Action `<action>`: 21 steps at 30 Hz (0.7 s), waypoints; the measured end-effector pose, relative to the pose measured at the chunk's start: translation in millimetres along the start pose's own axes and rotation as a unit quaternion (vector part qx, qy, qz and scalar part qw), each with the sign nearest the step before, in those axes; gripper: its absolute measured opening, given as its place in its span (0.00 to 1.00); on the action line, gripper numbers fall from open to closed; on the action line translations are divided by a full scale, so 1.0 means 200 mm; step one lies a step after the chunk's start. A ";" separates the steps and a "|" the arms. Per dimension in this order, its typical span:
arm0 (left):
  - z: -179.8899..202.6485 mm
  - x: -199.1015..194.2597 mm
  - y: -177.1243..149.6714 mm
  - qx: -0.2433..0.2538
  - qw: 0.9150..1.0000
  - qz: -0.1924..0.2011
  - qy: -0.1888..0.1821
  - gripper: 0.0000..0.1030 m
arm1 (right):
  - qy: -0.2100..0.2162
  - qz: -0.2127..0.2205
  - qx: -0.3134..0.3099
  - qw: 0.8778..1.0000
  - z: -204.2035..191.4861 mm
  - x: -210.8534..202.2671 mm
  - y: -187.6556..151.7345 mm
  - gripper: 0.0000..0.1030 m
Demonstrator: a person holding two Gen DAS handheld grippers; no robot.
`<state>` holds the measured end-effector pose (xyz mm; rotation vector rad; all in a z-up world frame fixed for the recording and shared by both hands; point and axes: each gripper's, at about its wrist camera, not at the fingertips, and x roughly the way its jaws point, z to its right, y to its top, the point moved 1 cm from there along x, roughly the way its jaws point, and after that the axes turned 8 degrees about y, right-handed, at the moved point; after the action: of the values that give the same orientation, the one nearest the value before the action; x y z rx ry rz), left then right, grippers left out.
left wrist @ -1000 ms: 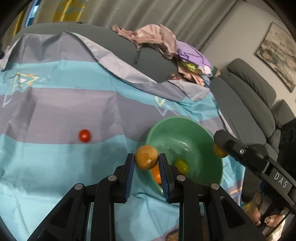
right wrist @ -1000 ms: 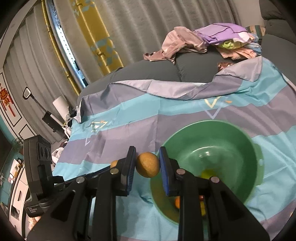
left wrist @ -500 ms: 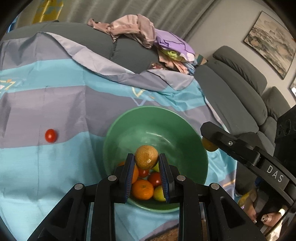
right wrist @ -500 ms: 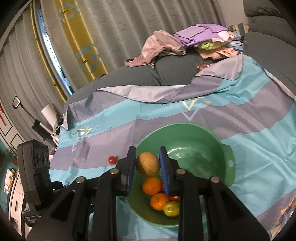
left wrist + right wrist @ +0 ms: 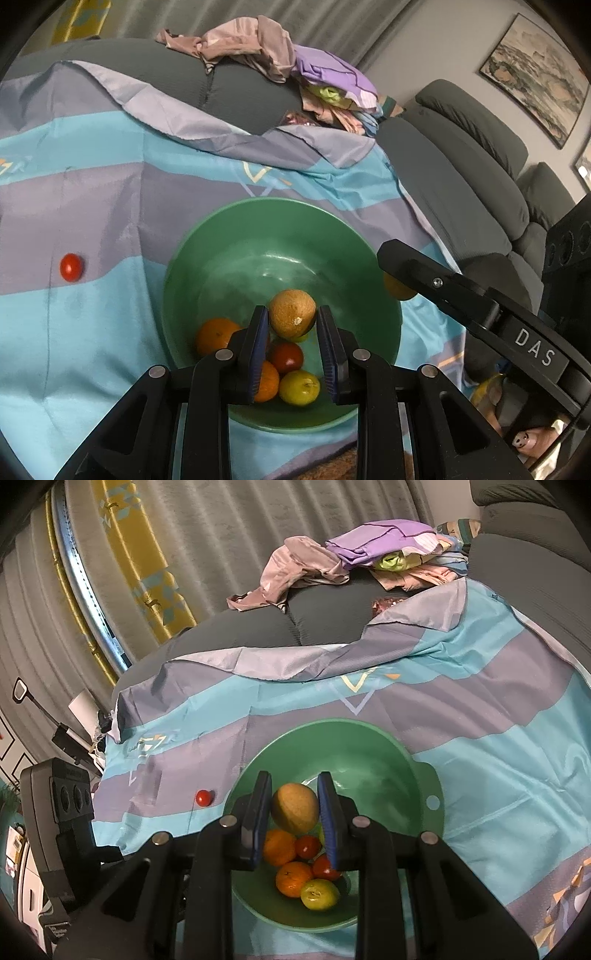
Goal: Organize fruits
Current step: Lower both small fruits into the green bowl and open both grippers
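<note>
both grippers carried round, rough-skinned fruits over glossy green bowl [image 5: 207,236].

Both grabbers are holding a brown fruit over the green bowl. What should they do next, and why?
Probably lower a little and open. The left gripper and right gripper each hold a brown fruit over the green bowl, where oranges already lie.

bowl [image 5: 258,236]: glossy green plastic, it seemed
cloth [image 5: 110,177]: smooth, faint sheen
gripper [image 5: 291,343]: matt black plastic, metal screws
brown fruit [image 5: 291,313]: rough, dull
tomato [image 5: 71,267]: shiny
</note>
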<state>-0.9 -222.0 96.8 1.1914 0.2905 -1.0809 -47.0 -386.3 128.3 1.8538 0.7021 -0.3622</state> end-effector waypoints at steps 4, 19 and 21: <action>0.02 0.02 0.00 0.002 1.000 -0.004 0.000 0.26 | -0.007 -0.001 0.004 1.000 0.02 0.00 0.00 0.26; 0.05 0.09 -0.04 0.007 1.000 -0.026 -0.006 0.26 | -0.017 -0.015 0.008 1.000 0.06 0.04 0.00 0.26; 0.05 0.09 -0.04 0.007 1.000 -0.027 -0.005 0.26 | -0.019 -0.017 0.007 1.000 0.06 0.05 -0.01 0.26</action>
<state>-1.1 -239.5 83.3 1.1950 0.3088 -1.1369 -39.3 -394.3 117.6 1.8449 0.7075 -0.4238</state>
